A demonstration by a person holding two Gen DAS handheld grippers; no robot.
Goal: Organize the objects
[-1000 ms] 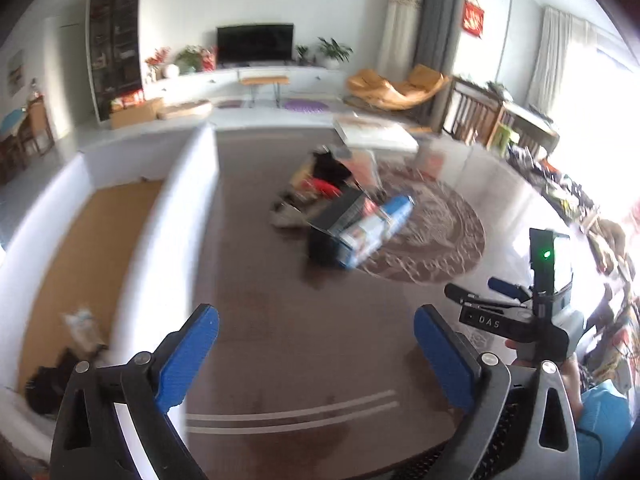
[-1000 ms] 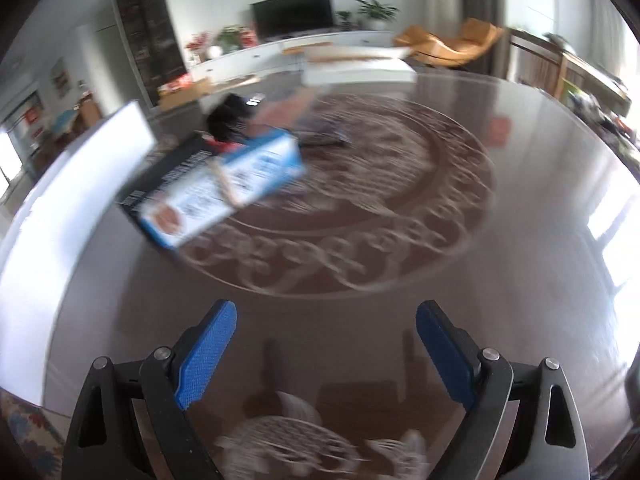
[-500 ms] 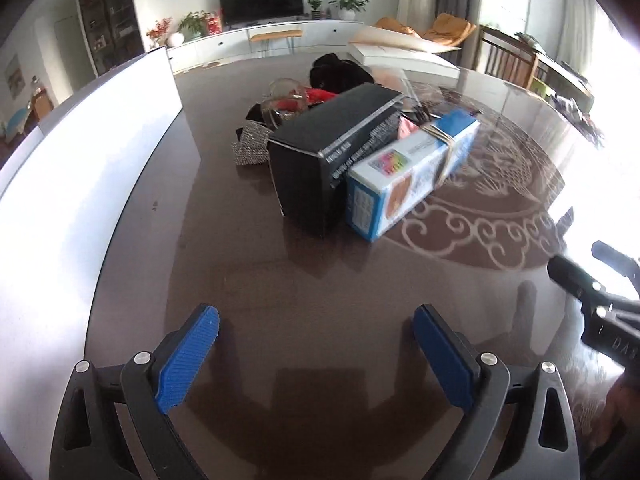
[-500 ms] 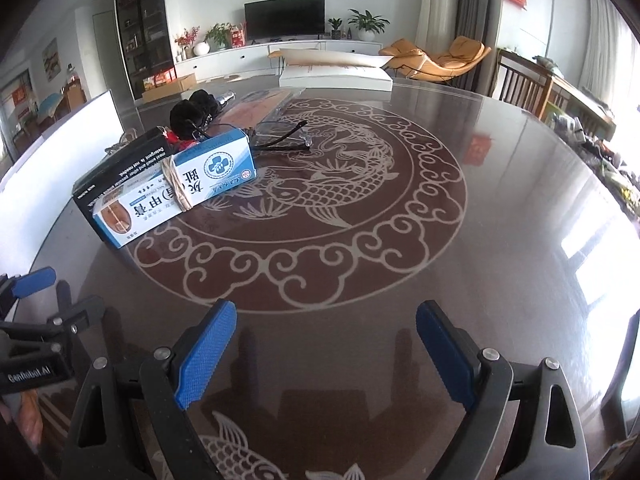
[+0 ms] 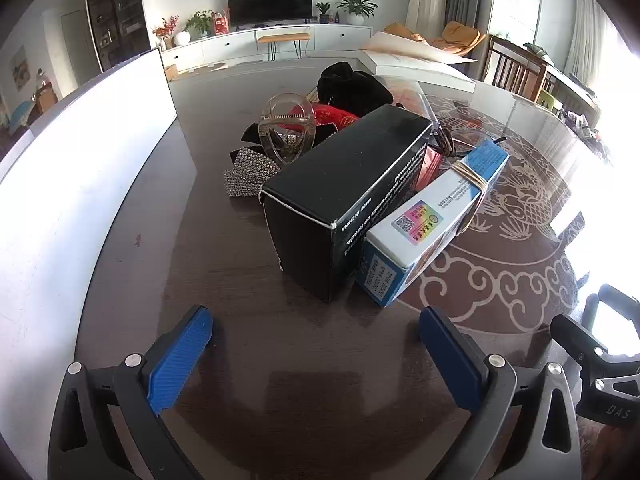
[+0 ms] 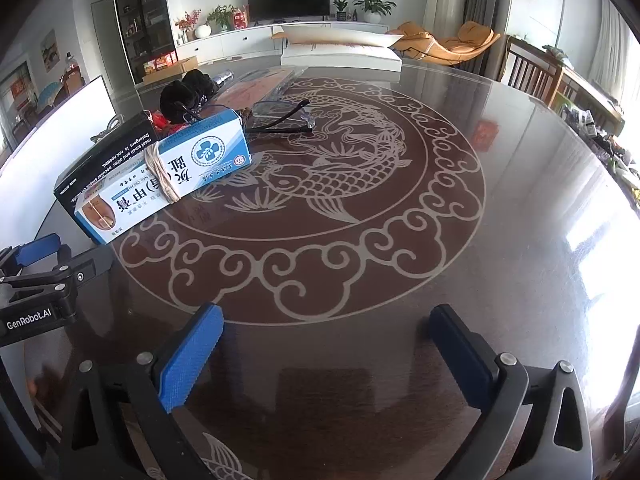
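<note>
A black box (image 5: 344,192) and a blue-and-white box (image 5: 432,216) bound with rubber bands lie side by side on the dark round table (image 5: 248,344). Behind them are a clear hair claw (image 5: 286,128), a rhinestone piece (image 5: 250,174), a red item (image 5: 332,116) and a black cloth (image 5: 352,88). My left gripper (image 5: 316,352) is open and empty just short of the boxes. My right gripper (image 6: 326,354) is open and empty over the table's front. The boxes (image 6: 160,172) and black-framed glasses (image 6: 280,120) lie at its far left.
A tall white panel (image 5: 80,184) stands along the table's left side. A flat white box (image 6: 340,54) lies at the far edge. The right gripper's body (image 5: 600,364) shows at the lower right of the left wrist view. Chairs and shelves stand beyond the right rim.
Both grippers have come down and steadied over the table. The left one has moved closer to the black and blue boxes. Both stay open and empty.
</note>
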